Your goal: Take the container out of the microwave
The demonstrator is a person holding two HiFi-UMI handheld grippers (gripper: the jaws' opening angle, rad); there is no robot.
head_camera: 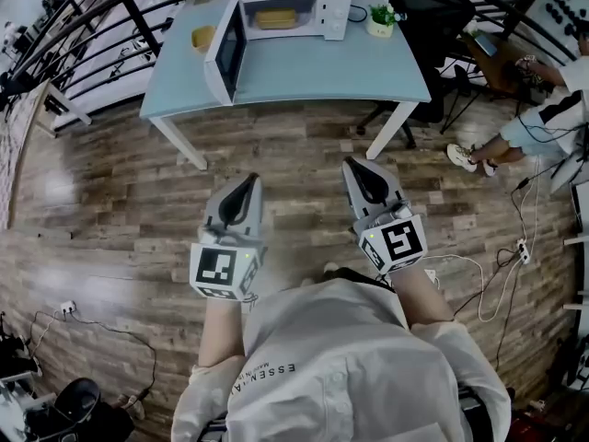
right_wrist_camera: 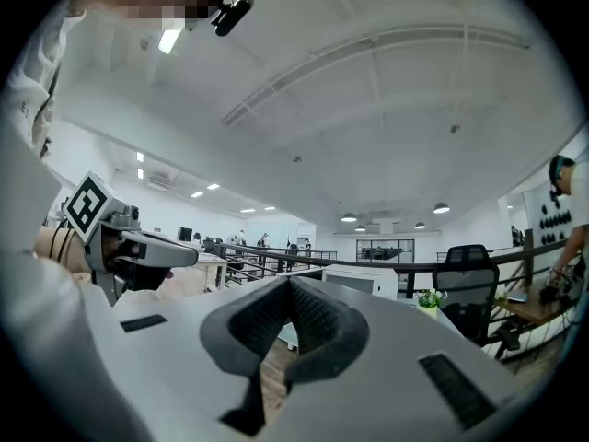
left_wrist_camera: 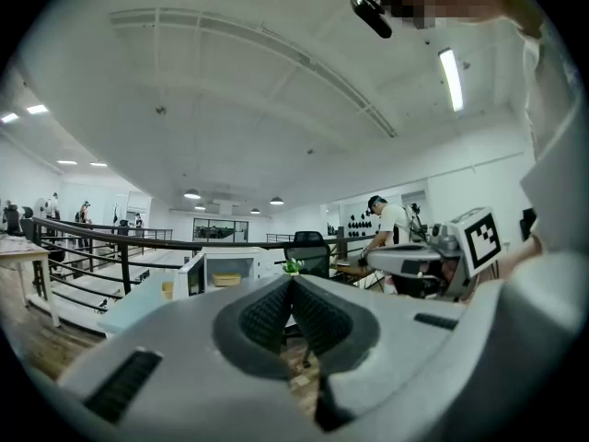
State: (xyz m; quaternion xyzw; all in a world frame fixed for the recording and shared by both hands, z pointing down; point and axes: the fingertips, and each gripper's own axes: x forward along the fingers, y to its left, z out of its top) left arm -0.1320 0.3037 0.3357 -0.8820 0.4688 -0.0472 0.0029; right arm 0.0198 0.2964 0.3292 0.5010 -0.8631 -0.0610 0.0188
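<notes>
A white microwave (head_camera: pixel 285 7) stands at the back of a light blue table (head_camera: pixel 368 67), its door (head_camera: pixel 225 53) swung open to the left. Inside it sits a yellowish container (head_camera: pixel 275 18), which also shows small in the left gripper view (left_wrist_camera: pixel 226 280). My left gripper (head_camera: pixel 250 180) and right gripper (head_camera: pixel 353 167) hang over the wooden floor, well short of the table. Both point level toward it, jaw tips touching, with nothing held. The left gripper view (left_wrist_camera: pixel 292 280) and the right gripper view (right_wrist_camera: pixel 291 284) show the tips meeting.
A yellow cup (head_camera: pixel 202 37) stands left of the door and a small potted plant (head_camera: pixel 381 18) right of the microwave. A black office chair (head_camera: pixel 428 7) is behind the table's right end. A railing (head_camera: pixel 83 26) runs at the left. A person (head_camera: pixel 543 122) sits far right; cables (head_camera: pixel 502 265) lie on the floor.
</notes>
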